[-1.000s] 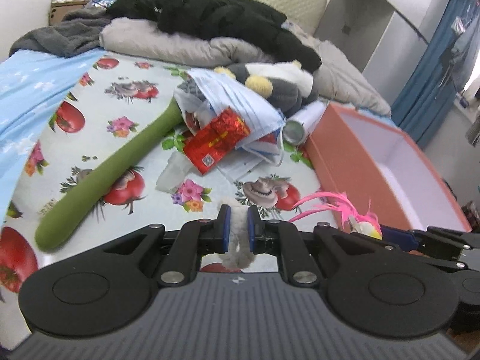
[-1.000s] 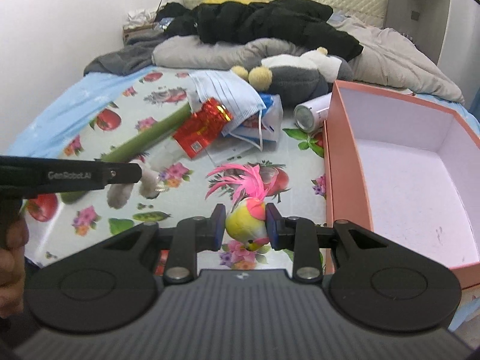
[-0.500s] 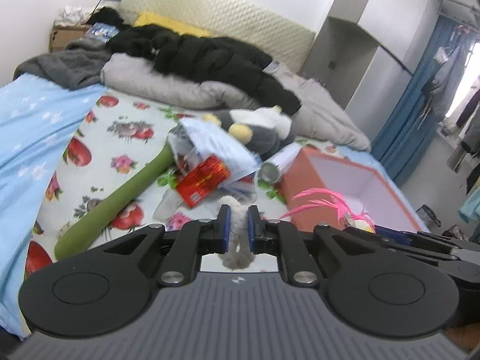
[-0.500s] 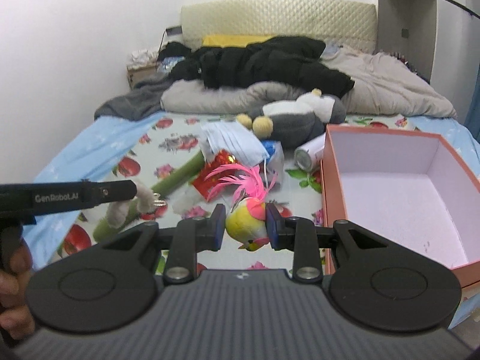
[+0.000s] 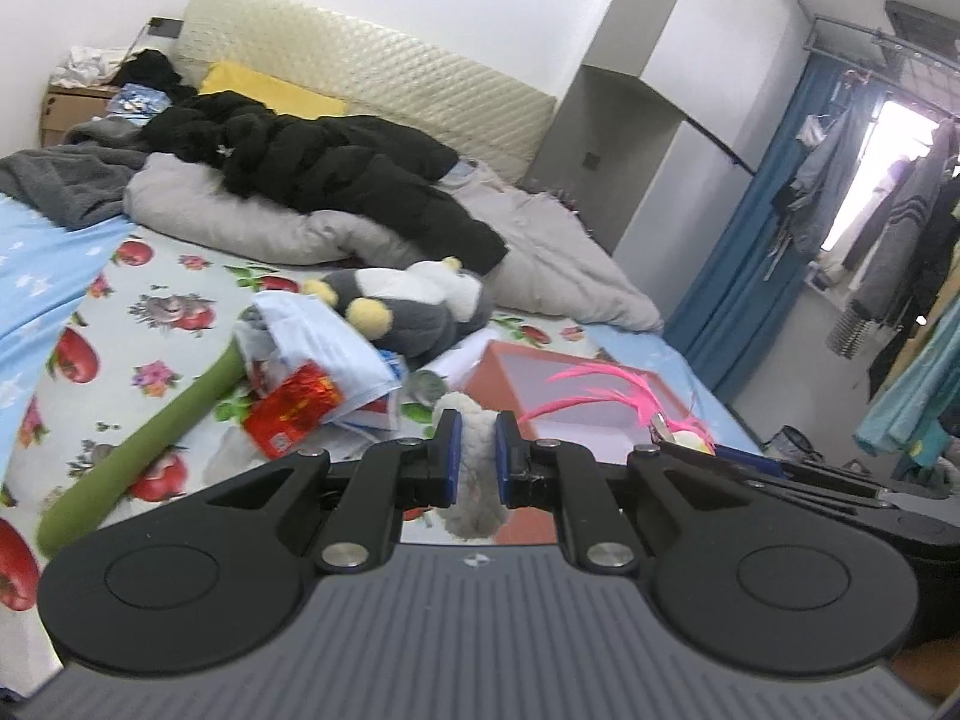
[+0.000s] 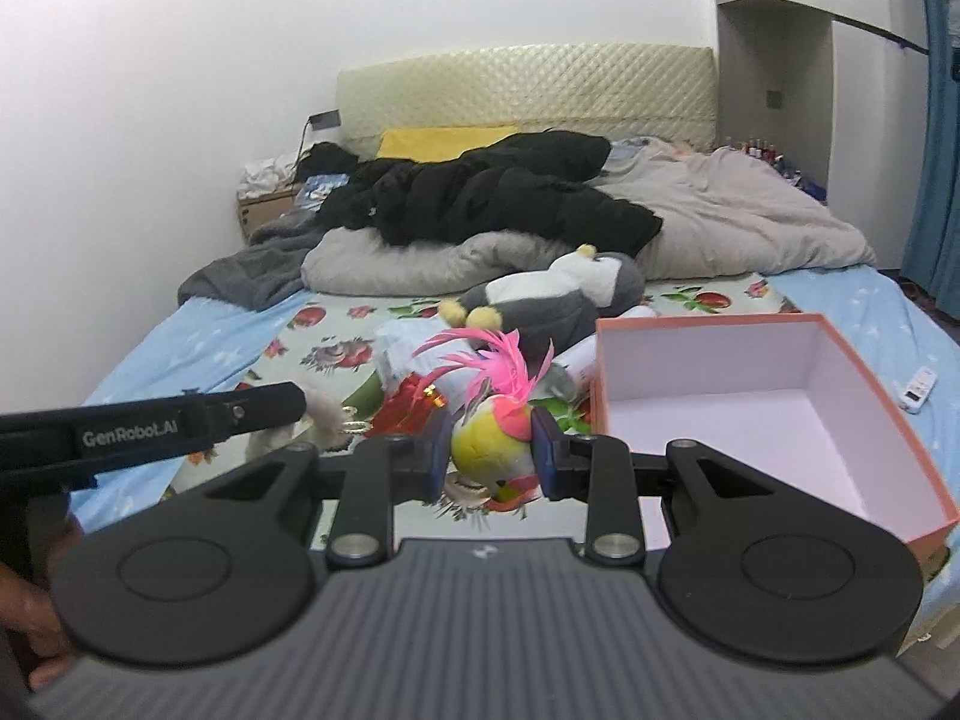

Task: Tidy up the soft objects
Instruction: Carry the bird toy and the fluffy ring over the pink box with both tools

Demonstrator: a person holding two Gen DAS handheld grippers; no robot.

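Left tongs (image 5: 475,459) grip a fluffy cream plush (image 5: 474,480), right tongs (image 6: 491,450) a pink-feathered yellow bird toy (image 6: 489,444); next, drop both into the open orange box (image 6: 750,408) at right

Left gripper (image 5: 476,461) clamped on fuzzy white toy (image 5: 475,483), held aloft. Right gripper (image 6: 490,453) clamped on plush bird (image 6: 492,450), also raised. Both roughly level, side by side, 2 fingers each.

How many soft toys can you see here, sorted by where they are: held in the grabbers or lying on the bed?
Held in a grabber: 2, the fluffy white toy in the left gripper and the pink-feathered bird in the right gripper.
Lying on the bed: 2, the grey penguin plush and the long green plush.
Total: 4.
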